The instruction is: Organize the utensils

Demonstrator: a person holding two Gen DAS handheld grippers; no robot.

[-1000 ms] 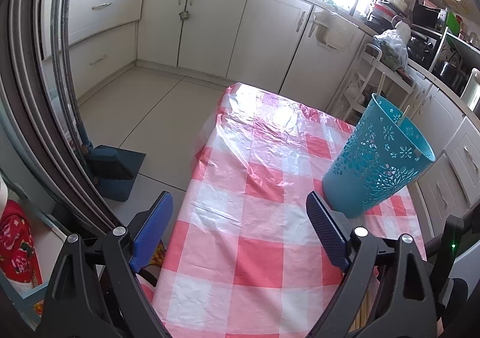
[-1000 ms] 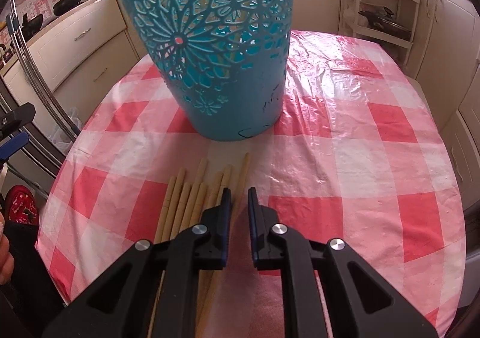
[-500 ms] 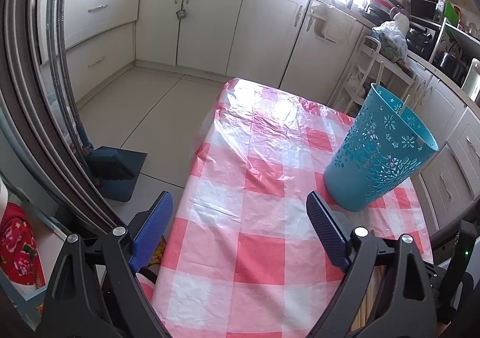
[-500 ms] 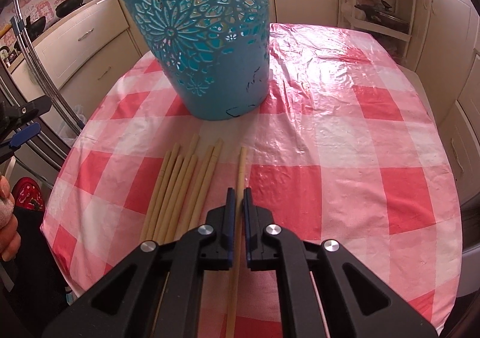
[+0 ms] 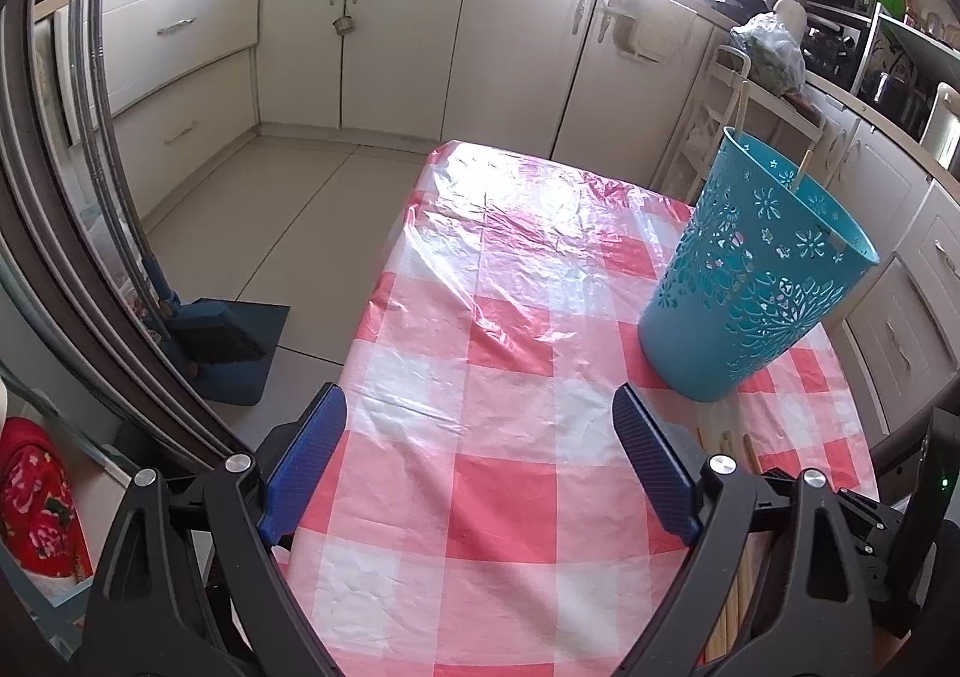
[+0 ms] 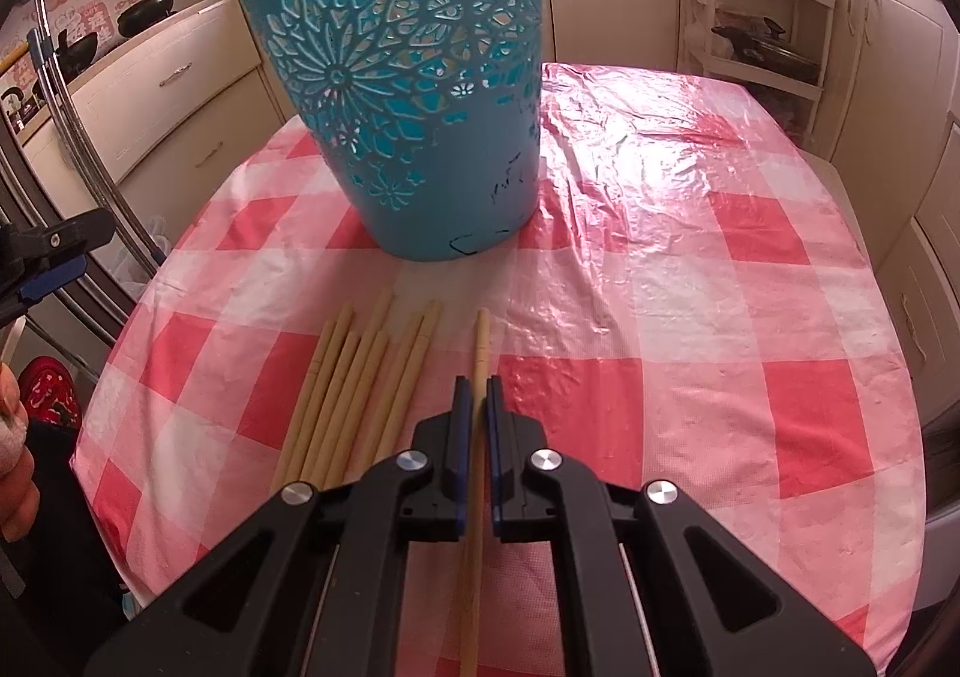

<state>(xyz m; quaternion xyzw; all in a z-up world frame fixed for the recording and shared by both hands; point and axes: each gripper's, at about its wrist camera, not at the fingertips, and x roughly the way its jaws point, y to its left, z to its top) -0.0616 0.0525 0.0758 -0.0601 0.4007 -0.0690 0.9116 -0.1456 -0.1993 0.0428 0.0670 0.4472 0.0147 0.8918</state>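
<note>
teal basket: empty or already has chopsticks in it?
Not empty. In the left wrist view two chopstick tips poke above the teal basket rim. How many lie inside, cannot tell.

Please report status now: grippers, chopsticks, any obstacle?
Right gripper shut on one chopstick. Left gripper open. Basket ahead, path clear.

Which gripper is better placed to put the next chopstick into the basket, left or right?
Right. The right gripper is shut on one chopstick, with the basket just ahead. The left gripper is open, holds nothing and is off to the side.
</note>
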